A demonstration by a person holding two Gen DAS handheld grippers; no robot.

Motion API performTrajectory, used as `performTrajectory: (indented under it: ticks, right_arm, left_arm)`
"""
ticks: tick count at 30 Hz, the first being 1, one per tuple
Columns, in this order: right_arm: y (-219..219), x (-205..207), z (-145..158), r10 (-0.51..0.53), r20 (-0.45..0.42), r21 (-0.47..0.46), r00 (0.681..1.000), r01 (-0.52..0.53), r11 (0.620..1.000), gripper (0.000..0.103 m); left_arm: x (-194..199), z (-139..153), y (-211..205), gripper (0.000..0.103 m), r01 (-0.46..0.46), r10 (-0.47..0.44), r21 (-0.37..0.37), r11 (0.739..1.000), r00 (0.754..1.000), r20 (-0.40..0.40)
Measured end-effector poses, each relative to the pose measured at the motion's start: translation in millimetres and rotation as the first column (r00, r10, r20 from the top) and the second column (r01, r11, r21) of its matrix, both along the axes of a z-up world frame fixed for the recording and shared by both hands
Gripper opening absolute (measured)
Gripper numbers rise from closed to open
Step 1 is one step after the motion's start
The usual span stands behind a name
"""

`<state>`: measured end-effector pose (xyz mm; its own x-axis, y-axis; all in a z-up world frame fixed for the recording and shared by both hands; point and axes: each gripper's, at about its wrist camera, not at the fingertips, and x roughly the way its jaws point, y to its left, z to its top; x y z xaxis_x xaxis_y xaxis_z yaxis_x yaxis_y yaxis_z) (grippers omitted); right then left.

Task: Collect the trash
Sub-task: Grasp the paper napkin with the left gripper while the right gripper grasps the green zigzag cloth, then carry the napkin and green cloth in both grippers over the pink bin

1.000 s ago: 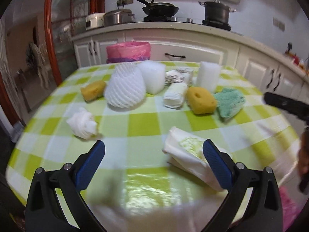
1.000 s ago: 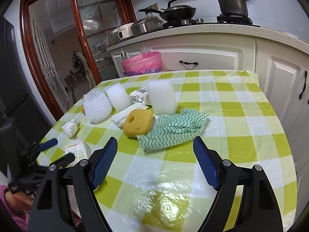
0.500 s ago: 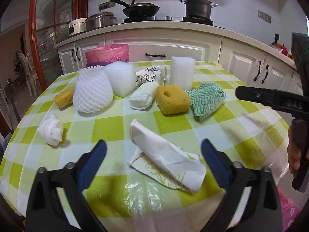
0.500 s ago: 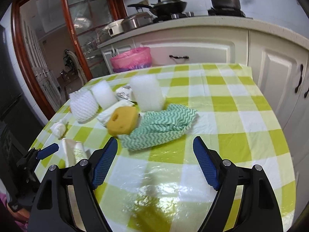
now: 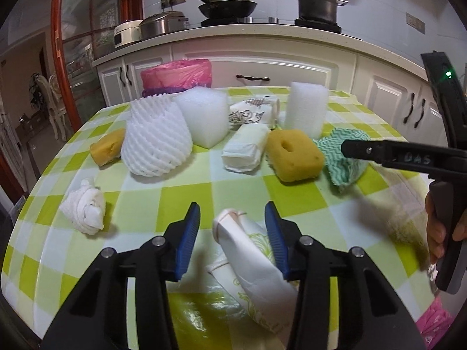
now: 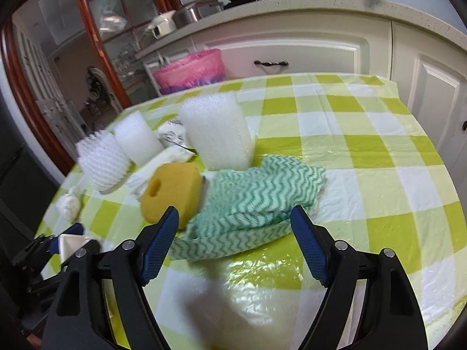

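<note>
With jaws closing round the crumpled paper wrapper (image 5: 251,250) near the table's (image 5: 186,201) front edge, left gripper (image 5: 232,227) not yet pinching it; right gripper (image 6: 233,227) spread wide, closing slightly over the green cloth (image 6: 262,192), likely next for the pink-lined bin (image 5: 176,73)

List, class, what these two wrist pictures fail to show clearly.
- Pink-lined bin, left wrist view: its base is hidden behind the table edge.
- Paper bag, left wrist view: its near end is hidden by the left gripper, whose jaws are closing.
- Foam net, right wrist view: blurred.
</note>
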<state>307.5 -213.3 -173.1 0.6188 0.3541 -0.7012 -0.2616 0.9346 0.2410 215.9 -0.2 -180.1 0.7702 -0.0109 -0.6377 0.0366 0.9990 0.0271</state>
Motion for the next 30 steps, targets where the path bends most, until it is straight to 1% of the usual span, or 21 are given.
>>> performTrajectory:
  ticks: [1, 2, 3, 4, 5, 6, 7, 8, 9, 11, 13, 16, 19, 23, 24, 25, 26, 28, 29, 30]
  right_arm:
    - [1.0, 2.3, -2.0, -0.004, -0.008, -0.005, 1.000, 0.004, 1.000, 0.071]
    - [2.4, 5.9, -5.0, -0.011, -0.021, -0.014, 1.000, 0.011, 1.000, 0.066]
    - [3.1, 8.0, -7.2, -0.016, -0.025, -0.026, 1.000, 0.016, 1.000, 0.058]
    - [3.6, 10.0, -9.2, -0.022, -0.027, -0.043, 0.999, 0.021, 0.999, 0.054]
    - [3.1, 11.3, -11.0, -0.026, -0.034, -0.049, 0.999, 0.024, 0.999, 0.046]
    - [2.0, 12.1, -11.9, -0.029, -0.039, -0.046, 0.999, 0.027, 0.999, 0.034]
    - [1.1, 12.0, -11.8, -0.031, -0.037, -0.051, 0.999, 0.029, 0.998, 0.027]
    - [0.6, 10.5, -10.9, -0.028, -0.028, -0.060, 0.999, 0.027, 0.998, 0.017]
    - [0.4, 8.3, -9.5, -0.027, -0.017, -0.067, 0.999, 0.026, 0.997, 0.014]
    - [-1.6, 0.5, -4.1, -0.022, 0.019, -0.071, 1.000, 0.023, 0.997, 0.011]
    - [-5.2, -8.9, 2.9, -0.023, 0.049, -0.064, 0.999, 0.026, 0.998, 0.011]
    - [-10.6, -22.6, 14.5, -0.021, 0.092, -0.056, 0.996, 0.026, 0.998, 0.011]
    - [-15.0, -39.3, 26.2, -0.009, 0.136, -0.038, 0.991, 0.014, 0.999, 0.011]
    - [-13.9, -57.6, 34.2, 0.024, 0.164, -0.028, 0.986, -0.020, 0.999, 0.011]
    - [-12.5, -62.3, 35.8, 0.034, 0.171, -0.027, 0.985, -0.030, 0.999, 0.011]
    - [-11.3, -66.7, 37.5, 0.041, 0.176, -0.026, 0.984, -0.037, 0.999, 0.011]
    - [-10.4, -70.5, 39.1, 0.043, 0.182, -0.024, 0.982, -0.039, 0.999, 0.011]
    - [-8.5, -76.4, 42.2, 0.052, 0.185, -0.018, 0.981, -0.049, 0.999, 0.011]
    - [-7.2, -79.9, 43.3, 0.057, 0.188, -0.018, 0.980, -0.055, 0.998, 0.011]
    - [-5.8, -83.1, 44.1, 0.061, 0.191, -0.020, 0.980, -0.059, 0.998, 0.011]
  left_arm:
    - [-0.1, -0.6, 0.3, 0.056, -0.008, 0.008, 0.005, 1.000, 1.000, 0.000]
    - [-0.3, -1.2, 1.1, 0.059, -0.017, 0.017, 0.012, 1.000, 1.000, -0.001]
    - [-0.8, -1.7, 2.7, 0.064, -0.025, 0.025, 0.010, 1.000, 1.000, -0.002]
    - [-1.4, -1.9, 5.2, 0.065, -0.031, 0.031, -0.002, 1.000, 0.999, -0.006]
    - [-2.2, -1.9, 7.5, 0.066, -0.038, 0.038, -0.015, 0.999, 0.999, -0.008]
    - [-3.1, -2.0, 9.6, 0.067, -0.047, 0.047, -0.024, 0.999, 0.999, -0.011]
    - [-4.3, -2.0, 12.3, 0.068, -0.057, 0.056, -0.039, 0.998, 0.998, -0.017]
    - [-5.4, -2.6, 13.7, 0.068, -0.062, 0.061, -0.052, 0.997, 0.998, -0.023]
    - [-7.4, -3.0, 15.6, 0.068, -0.070, 0.068, -0.070, 0.995, 0.997, -0.033]
    - [-12.8, -4.1, 16.4, 0.068, -0.078, 0.074, -0.094, 0.992, 0.996, -0.044]
    - [-17.5, -4.9, 13.3, 0.068, -0.078, 0.073, -0.099, 0.992, 0.996, -0.047]
    - [-22.9, -6.7, 5.3, 0.068, -0.068, 0.063, -0.099, 0.993, 0.997, -0.053]
    - [-28.7, -8.4, -2.6, 0.068, -0.054, 0.049, -0.084, 0.995, 0.997, -0.058]
    - [-34.0, -9.1, -8.9, 0.068, -0.038, 0.034, -0.073, 0.997, 0.998, -0.054]
    - [-34.5, -9.3, -8.9, 0.065, -0.035, 0.031, -0.080, 0.996, 0.998, -0.055]
    - [-34.4, -9.7, -9.3, 0.050, -0.030, 0.026, -0.089, 0.996, 0.998, -0.054]
    - [-34.2, -10.5, -9.5, 0.041, -0.011, 0.005, -0.109, 0.994, 0.998, -0.058]
    - [-35.3, -10.6, -10.5, 0.030, 0.001, -0.008, -0.121, 0.993, 0.998, -0.056]
    - [-35.8, -10.3, -11.0, 0.029, 0.006, -0.012, -0.119, 0.993, 0.999, -0.052]
    - [-36.8, -9.4, -11.3, 0.025, 0.007, -0.012, -0.114, 0.993, 0.999, -0.046]
